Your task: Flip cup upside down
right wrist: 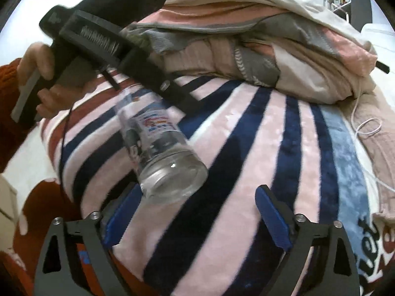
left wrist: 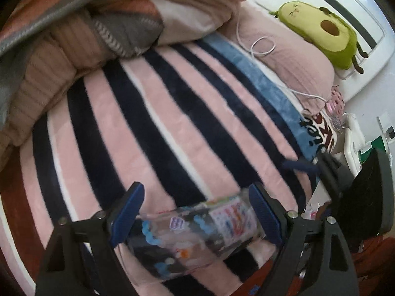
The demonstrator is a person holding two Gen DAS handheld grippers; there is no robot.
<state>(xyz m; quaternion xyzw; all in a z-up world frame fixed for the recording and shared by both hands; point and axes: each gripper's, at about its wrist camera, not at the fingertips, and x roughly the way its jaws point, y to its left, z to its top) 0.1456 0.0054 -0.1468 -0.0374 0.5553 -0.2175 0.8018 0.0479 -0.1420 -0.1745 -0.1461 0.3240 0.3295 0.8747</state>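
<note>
A clear glass cup [left wrist: 195, 229] with colourful printed labels lies sideways between the blue pads of my left gripper [left wrist: 197, 219], which is shut on it. In the right wrist view the cup [right wrist: 158, 143] is tilted over the striped blanket, its thick base toward the camera, held near its rim end by the left gripper's black finger [right wrist: 158, 83]. My right gripper [right wrist: 195, 217] is open and empty, just below the cup's base, its left pad [right wrist: 123, 214] close to the glass. The right gripper also shows at the right edge of the left wrist view [left wrist: 330, 172].
A pink, navy and white striped blanket [left wrist: 172, 123] covers the bed. Piled bedding and clothes [left wrist: 98, 32] lie behind. A pink pillow [left wrist: 291, 59] with a white cable [left wrist: 261, 46] and an avocado plush [left wrist: 323, 29] sit at the far right.
</note>
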